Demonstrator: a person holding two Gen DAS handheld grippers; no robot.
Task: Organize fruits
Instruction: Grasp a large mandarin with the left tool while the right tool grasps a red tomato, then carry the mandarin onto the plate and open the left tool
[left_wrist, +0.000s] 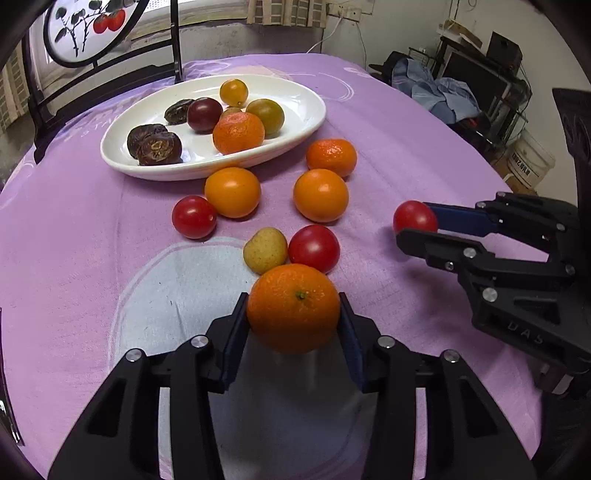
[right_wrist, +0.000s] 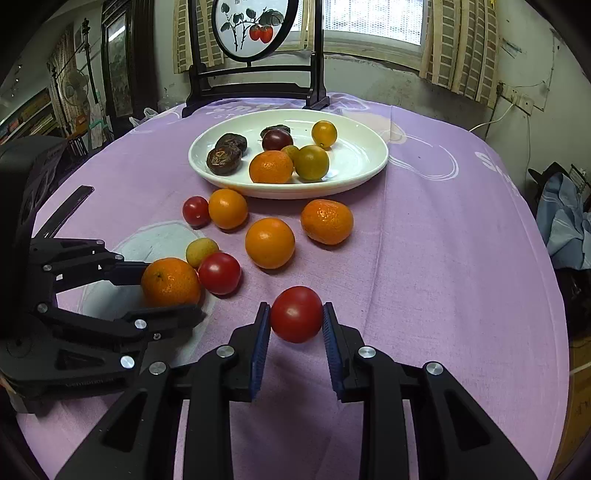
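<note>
Tabletop (right_wrist: 443, 258) under purple cloth, white oval plate (right_wrist: 354, 177) at the far side already holding dark fruit, small tomatoes and one mandarin. Loose fruit between plate and grippers: two oranges, another mandarin, two red tomatoes, a small yellow fruit. Left gripper (left_wrist: 293, 314) has its pads closed against the sides of a mandarin (left_wrist: 293, 308), which sits just beside a red tomato and the yellow fruit. Right gripper (right_wrist: 296, 321) is clamped on a red tomato (right_wrist: 296, 314), well apart from the plate. Step in hand looks like pick-up, both fruits grasped. Next move probably carries each to the plate, needing free spots clear of fruit already there, and grippers kept from crossing.
</note>
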